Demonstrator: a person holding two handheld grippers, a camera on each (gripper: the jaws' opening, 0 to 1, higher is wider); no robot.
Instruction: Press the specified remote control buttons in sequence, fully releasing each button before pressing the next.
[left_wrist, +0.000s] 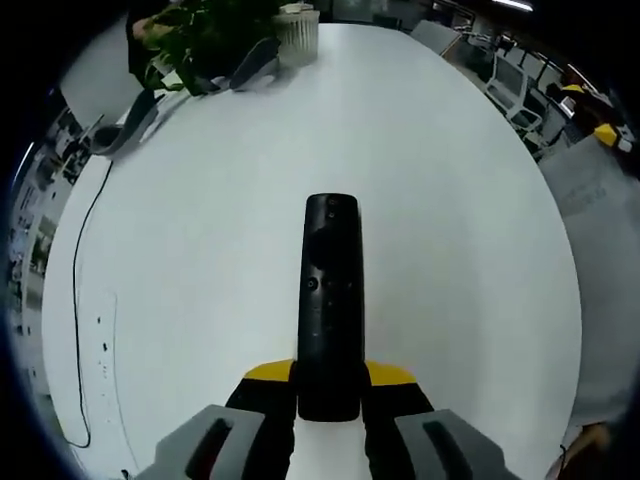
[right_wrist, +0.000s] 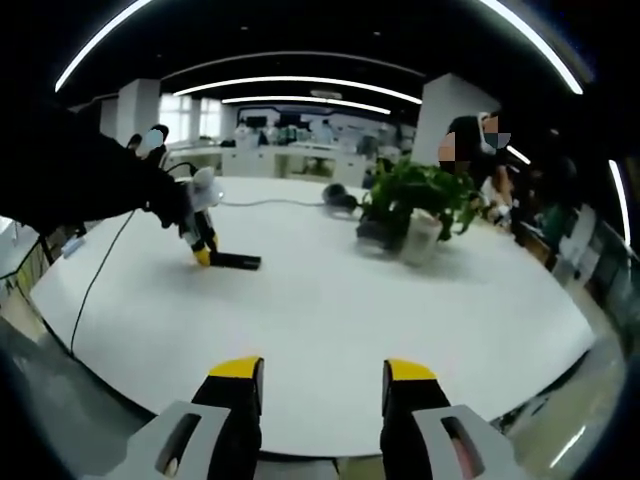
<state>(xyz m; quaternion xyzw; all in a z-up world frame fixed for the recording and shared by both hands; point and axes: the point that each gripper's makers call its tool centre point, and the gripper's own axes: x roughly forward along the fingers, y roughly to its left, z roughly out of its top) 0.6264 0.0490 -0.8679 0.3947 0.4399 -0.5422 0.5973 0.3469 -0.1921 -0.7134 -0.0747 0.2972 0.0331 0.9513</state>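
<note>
While your left hand-held gripper (left_wrist: 328, 400) clamps the near end of the remote (left_wrist: 330, 300), its long axis runs straight ahead along the jaws, flat on the white surface (left_wrist: 450, 200). Right hand-held gripper (right_wrist: 322, 385): jaws apart, empty, well back from the remote (right_wrist: 235, 261); you'd reach forward and left. Buttons face up in the left gripper view; the right gripper view gives the remote small, buttons unreadable, plus the plant (right_wrist: 415, 200)

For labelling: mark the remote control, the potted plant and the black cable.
remote control (left_wrist: 330, 300), left gripper view, middle of its button face
potted plant (right_wrist: 420, 192), right gripper view, leaves
black cable (left_wrist: 76, 300), left gripper view, mid-run
</note>
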